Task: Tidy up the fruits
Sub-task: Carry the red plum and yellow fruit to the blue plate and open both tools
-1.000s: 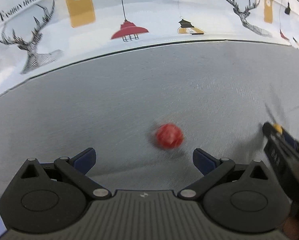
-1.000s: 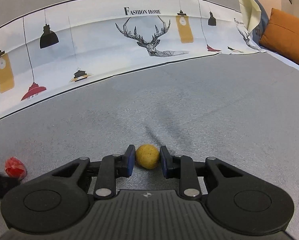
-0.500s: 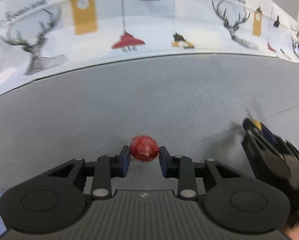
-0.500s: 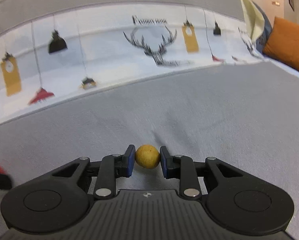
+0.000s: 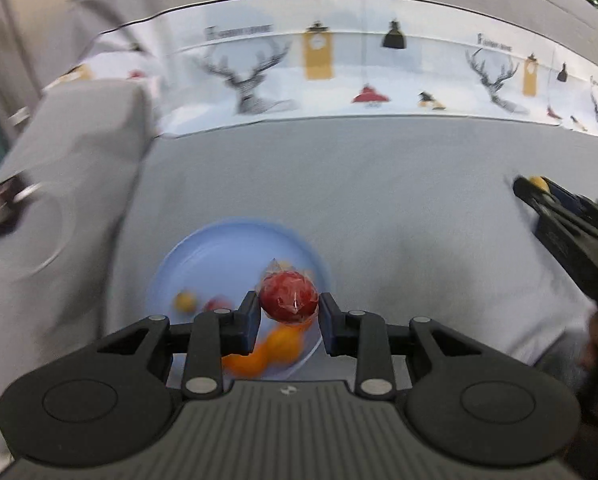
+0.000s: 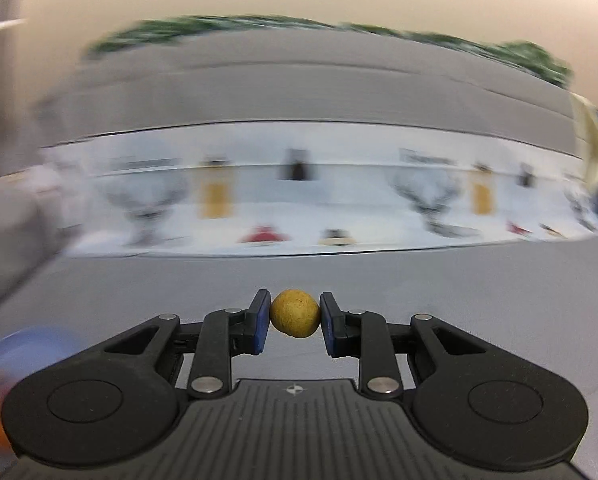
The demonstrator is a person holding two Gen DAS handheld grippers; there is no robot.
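My left gripper (image 5: 287, 314) is shut on a red wrapped fruit (image 5: 288, 297) and holds it above the right side of a light blue plate (image 5: 203, 252). The plate holds an orange fruit (image 5: 267, 350), a small yellow fruit (image 5: 185, 301) and a small red one (image 5: 215, 304). My right gripper (image 6: 295, 320) is shut on a small yellow-brown round fruit (image 6: 294, 313), held above the grey sofa seat. The right gripper also shows at the right edge of the left wrist view (image 5: 539, 188). The plate is a blurred blue patch in the right wrist view (image 6: 15, 346).
The grey sofa seat (image 5: 379, 200) spreads ahead. A white printed cloth with deer and lamps (image 5: 339, 76) covers the backrest. A grey armrest (image 5: 67, 148) rises at the left, next to the plate.
My left gripper closed on the red fruit, lifted it and carried it left over the blue plate. My right gripper lifted the yellow fruit and swung left; its view is blurred.
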